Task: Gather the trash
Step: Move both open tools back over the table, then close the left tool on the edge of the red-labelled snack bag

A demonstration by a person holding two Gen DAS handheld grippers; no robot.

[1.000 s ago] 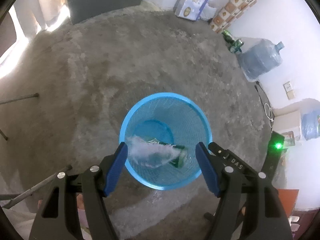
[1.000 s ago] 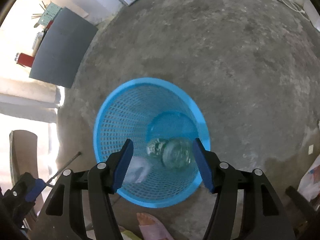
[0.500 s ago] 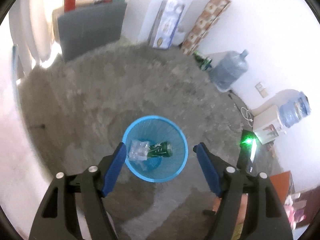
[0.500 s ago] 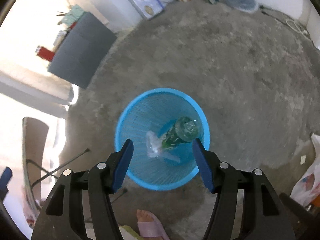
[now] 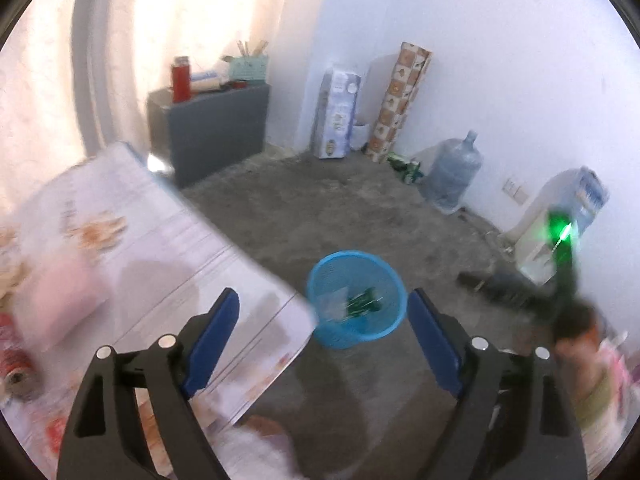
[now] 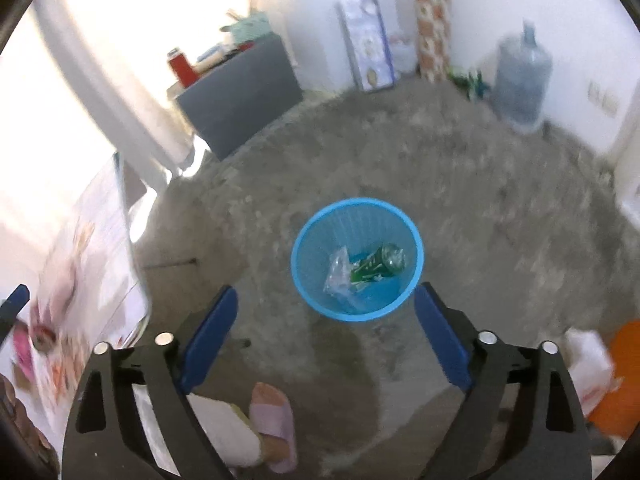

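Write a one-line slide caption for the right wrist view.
Open right tool above the blue basket holding a green bottle and clear plastic.

Premises present as a plain domestic room, sparsely furnished. Bare concrete floor (image 6: 460, 184), white-painted walls. Household items noted: large water jug (image 6: 522, 76) against the wall, water dispenser (image 5: 560, 232) (partly blurred), dark cabinet (image 5: 212, 128) carrying a red flask (image 5: 181, 82), blue mesh wastebasket (image 6: 316, 292), and a desk (image 5: 132, 248) under a patterned cloth.
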